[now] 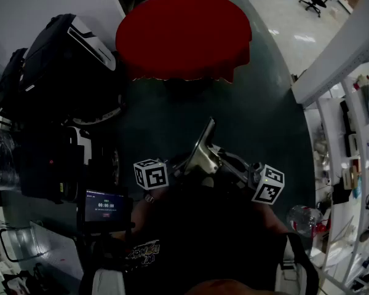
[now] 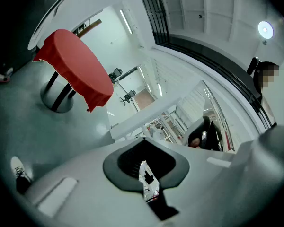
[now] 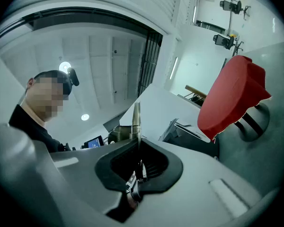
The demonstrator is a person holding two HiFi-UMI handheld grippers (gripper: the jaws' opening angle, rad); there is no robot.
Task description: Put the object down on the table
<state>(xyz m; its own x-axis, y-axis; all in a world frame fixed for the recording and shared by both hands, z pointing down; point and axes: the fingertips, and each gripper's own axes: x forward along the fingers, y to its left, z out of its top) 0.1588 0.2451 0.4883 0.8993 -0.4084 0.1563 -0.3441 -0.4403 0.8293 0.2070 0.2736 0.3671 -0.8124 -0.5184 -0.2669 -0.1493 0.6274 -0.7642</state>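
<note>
Left gripper [image 2: 149, 183]: jaws pressed almost together, only a thin slit between them; well short of the table [image 1: 183, 35].
Right gripper [image 3: 136, 174]: clenched on the lower end of the object [image 3: 136, 119], just beside the left gripper.
Object: thin metal piece, tilted up toward the table, held in the air, apart from it.
Table: round, under a red cloth, farthest.
</note>
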